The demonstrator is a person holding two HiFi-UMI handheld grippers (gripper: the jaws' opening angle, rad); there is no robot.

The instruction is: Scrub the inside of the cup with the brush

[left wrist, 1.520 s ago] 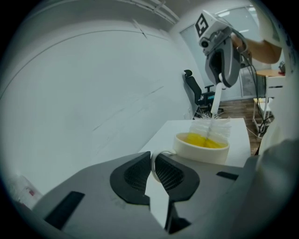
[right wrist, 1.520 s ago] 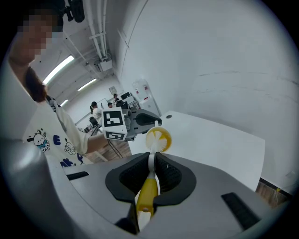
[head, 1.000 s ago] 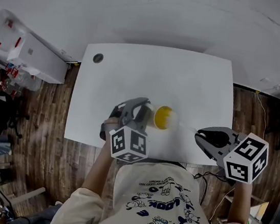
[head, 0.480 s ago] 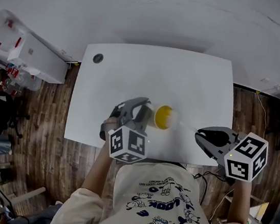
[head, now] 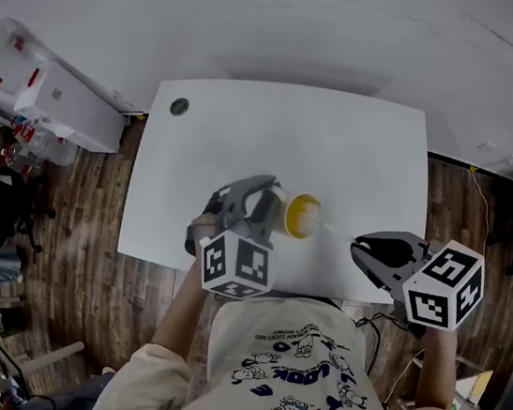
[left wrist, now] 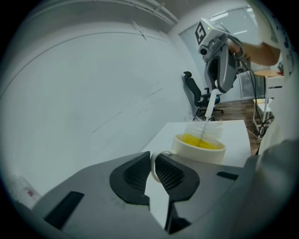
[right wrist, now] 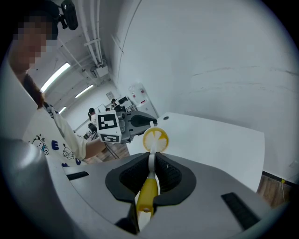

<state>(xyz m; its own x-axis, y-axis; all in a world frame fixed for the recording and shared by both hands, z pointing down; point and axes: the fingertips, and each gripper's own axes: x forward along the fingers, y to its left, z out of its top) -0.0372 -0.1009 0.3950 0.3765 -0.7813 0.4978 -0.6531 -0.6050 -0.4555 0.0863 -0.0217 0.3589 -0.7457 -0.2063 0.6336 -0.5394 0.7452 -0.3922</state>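
The cup is white outside and yellow inside, held tilted above the white table with its mouth facing right. My left gripper is shut on the cup's handle. My right gripper is shut on the brush's yellow and white handle. The brush's white bristles are inside the cup's mouth. In the left gripper view the cup sits just past the jaws, with the right gripper above it.
A small dark round thing lies near the table's far left corner. White storage boxes stand on the wooden floor to the left. An office chair stands in the background.
My right gripper has moved slightly left, pushing the brush head from just outside the cup's rim into the cup. The left gripper and cup have held still.
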